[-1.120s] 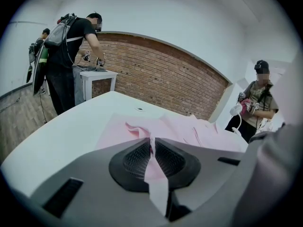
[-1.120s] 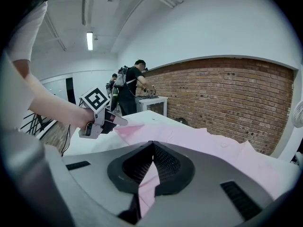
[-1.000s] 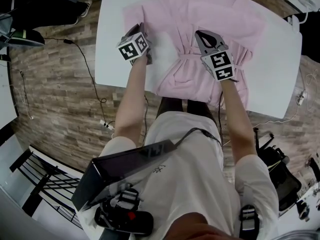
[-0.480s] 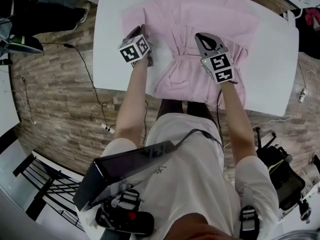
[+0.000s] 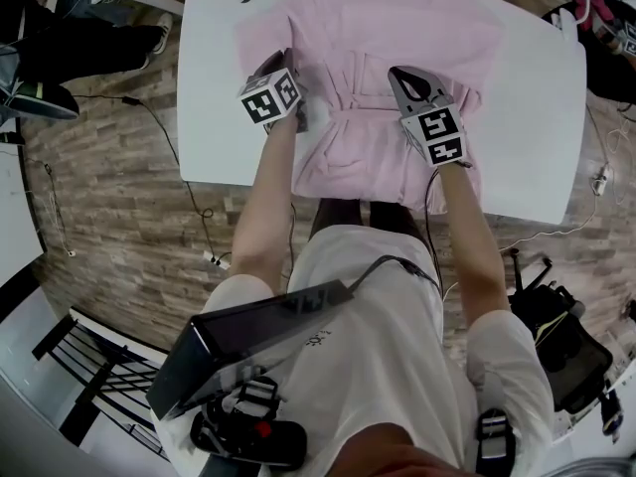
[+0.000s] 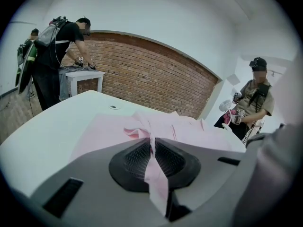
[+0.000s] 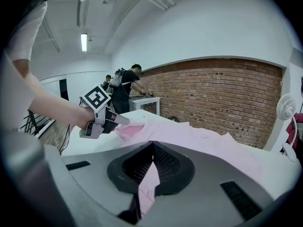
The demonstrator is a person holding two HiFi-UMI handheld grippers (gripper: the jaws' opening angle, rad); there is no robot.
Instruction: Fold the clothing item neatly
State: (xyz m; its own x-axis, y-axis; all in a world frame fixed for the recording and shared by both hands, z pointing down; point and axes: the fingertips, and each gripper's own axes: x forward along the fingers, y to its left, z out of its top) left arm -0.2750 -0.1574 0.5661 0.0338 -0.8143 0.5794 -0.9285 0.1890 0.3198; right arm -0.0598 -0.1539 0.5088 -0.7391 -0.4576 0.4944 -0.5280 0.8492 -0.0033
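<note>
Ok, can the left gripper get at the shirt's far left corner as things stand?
Probably not yet: the left gripper has its jaws shut on a fold of the pink shirt, so it would have to let go first. Otherwise the way over the table looks free.

A person stood at a white worktop [image 5: 224, 78] with a pink garment [image 5: 383, 28] spread across it, its lower edge hanging over the near side. The left claw [image 5: 287, 60] and right claw [image 5: 398, 72] flanked a bunched band of cloth.
</note>
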